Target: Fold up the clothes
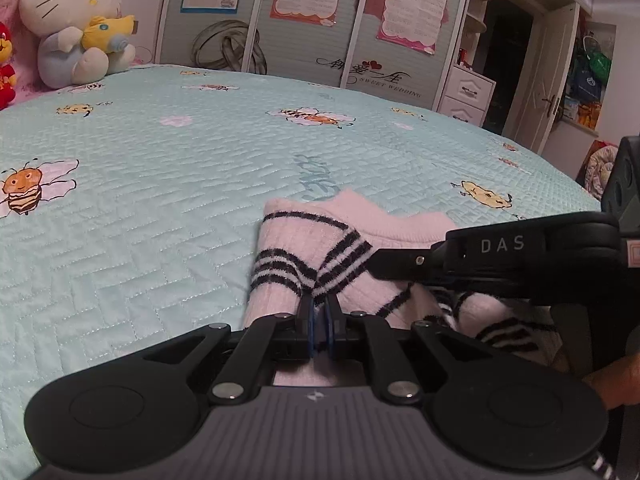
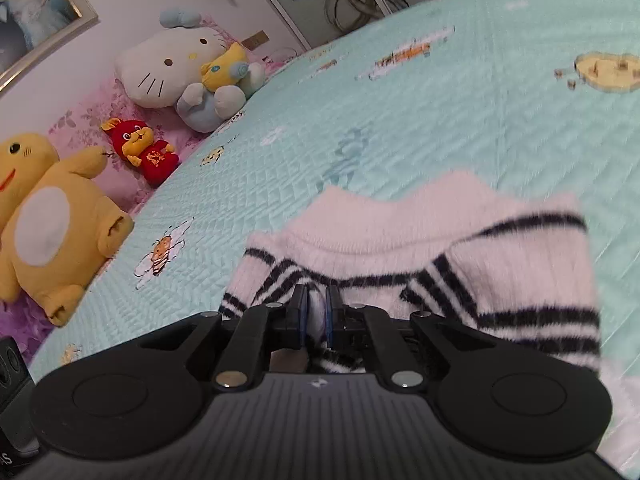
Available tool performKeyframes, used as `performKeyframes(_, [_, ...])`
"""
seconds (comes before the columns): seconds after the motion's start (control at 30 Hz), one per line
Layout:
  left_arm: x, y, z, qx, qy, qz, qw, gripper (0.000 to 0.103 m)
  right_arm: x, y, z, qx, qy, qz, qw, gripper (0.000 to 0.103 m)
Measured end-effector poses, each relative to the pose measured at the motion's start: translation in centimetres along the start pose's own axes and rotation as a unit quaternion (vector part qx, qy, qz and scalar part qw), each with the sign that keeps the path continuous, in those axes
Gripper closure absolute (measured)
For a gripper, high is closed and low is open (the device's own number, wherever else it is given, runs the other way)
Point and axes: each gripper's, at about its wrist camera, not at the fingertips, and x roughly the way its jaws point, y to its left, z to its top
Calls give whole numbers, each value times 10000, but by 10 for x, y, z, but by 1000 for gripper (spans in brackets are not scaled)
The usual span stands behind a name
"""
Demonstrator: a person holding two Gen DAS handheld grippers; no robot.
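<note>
Both hand-held grippers (image 1: 320,312) (image 2: 317,312) clamp striped sweater (image 2: 420,240), neckline facing away.

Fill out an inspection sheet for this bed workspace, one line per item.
Surface: bed quilt, pale green with bee prints, fairly smooth.
Job's things: white sweater with black stripes, bunched near both grippers.
Clutter: plush toys at the pillow end.
Grippers: left gripper shut on sweater; right gripper shut on sweater.
Cables: nothing seen.
Surroundings: wardrobe with posters, open doorway at the right.
</note>
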Motion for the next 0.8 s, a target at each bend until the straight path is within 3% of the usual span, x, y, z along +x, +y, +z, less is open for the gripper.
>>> performKeyframes(0.1, [0, -2, 0, 53, -7, 41, 10000, 93, -10, 7, 3, -65, -182, -19, 9998, 90])
performKeyframes(0.23, [0, -2, 0, 62, -15, 44, 10000, 93, -24, 22, 7, -344, -448, -76, 9984, 88])
performKeyframes(0.47, [1, -2, -1, 48, -24, 42, 10000, 93, 5, 3, -1, -82, 58, -129, 9999, 94])
performKeyframes(0.67, [1, -1, -1, 34, -39, 36, 10000, 93, -10, 19, 0, -297, -188, -135, 9993, 87])
performKeyframes(0.8, [1, -1, -2, 43, -36, 47, 10000, 93, 2, 15, -3, -406, 6, -290, 9988, 88])
